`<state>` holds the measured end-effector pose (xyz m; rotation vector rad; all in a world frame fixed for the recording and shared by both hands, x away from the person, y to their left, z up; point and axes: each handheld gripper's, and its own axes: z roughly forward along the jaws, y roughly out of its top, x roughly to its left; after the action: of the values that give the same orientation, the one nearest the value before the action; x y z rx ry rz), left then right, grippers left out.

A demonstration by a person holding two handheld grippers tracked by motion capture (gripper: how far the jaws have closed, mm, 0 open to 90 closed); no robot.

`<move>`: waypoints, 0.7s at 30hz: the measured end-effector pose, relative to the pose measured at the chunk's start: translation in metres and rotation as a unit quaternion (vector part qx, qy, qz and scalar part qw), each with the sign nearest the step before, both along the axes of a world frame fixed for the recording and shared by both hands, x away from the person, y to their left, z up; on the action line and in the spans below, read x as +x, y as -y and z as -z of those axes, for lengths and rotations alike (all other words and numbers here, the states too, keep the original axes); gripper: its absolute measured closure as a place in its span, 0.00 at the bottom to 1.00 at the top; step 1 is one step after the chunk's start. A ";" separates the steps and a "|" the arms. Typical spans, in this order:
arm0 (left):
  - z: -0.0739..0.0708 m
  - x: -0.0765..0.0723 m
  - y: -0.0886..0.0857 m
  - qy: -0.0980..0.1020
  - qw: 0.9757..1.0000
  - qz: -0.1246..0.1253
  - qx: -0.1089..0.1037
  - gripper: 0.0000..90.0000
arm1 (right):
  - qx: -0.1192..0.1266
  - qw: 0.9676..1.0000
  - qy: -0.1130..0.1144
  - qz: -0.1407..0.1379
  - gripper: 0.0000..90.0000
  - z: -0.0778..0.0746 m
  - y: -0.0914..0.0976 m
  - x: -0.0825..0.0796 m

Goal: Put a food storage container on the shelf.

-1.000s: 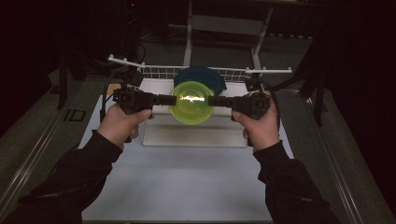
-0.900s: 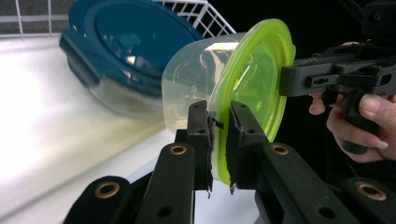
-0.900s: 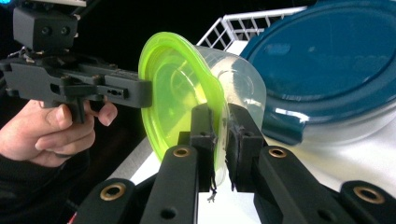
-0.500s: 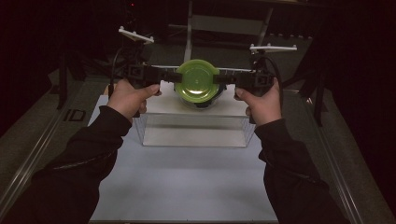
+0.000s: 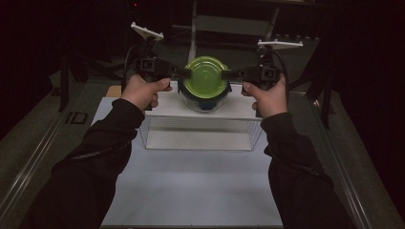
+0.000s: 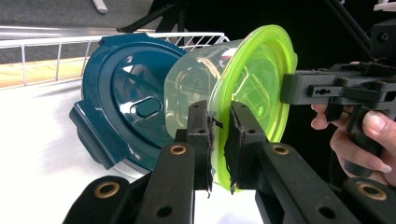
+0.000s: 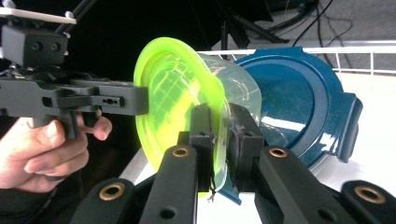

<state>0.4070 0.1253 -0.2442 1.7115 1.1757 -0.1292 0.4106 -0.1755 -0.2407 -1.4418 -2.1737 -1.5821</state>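
Nearest the camera in the high view, two dark-sleeved forearms run forward over the white table top to a clear box standing upside-down as a platform. Above its far edge, both hands hold one container with a lime-green lid between them.

Left gripper: jaws clamped on the lid's rim from the container's left side. In the left gripper view the pads pinch the green rim edge-on, with the clear tub bulging away to the left of the jaws.

Right gripper: jaws likewise clenched on the opposite point of the same rim; in the right gripper view the rim sits between the pads and the tub extends right.

Position of the item: carried off the surface, directly between the two grippers, lid face tilted toward the person. The line joining the two grip points runs left to right across the table. Both hands stand equally near; neither leads.

Beyond it, touching or just behind the tub, a second round container with a dark blue lid rests on the platform. A white wire rack stands farther back.

Judgement: any further carry depends on both grippers travelling together along that left-right axis; uneven travel would twist the rim out of one pinch.
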 end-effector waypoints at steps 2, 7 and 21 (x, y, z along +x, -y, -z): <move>0.001 0.002 0.001 -0.001 1.000 -0.003 -0.005 0.88 | 0.001 1.000 -0.007 0.001 0.90 -0.001 0.000 0.003; 0.002 0.007 0.003 0.003 1.000 -0.013 -0.016 0.87 | -0.009 1.000 -0.007 0.026 0.88 -0.002 -0.001 0.010; 0.016 0.025 0.001 0.007 0.998 -0.041 -0.054 0.79 | -0.012 0.998 -0.026 0.054 0.84 0.001 -0.007 0.037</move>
<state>0.4321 0.1242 -0.2606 1.5666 1.2053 -0.1280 0.4477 -0.1690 -0.2417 -1.6148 -2.1275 -1.5368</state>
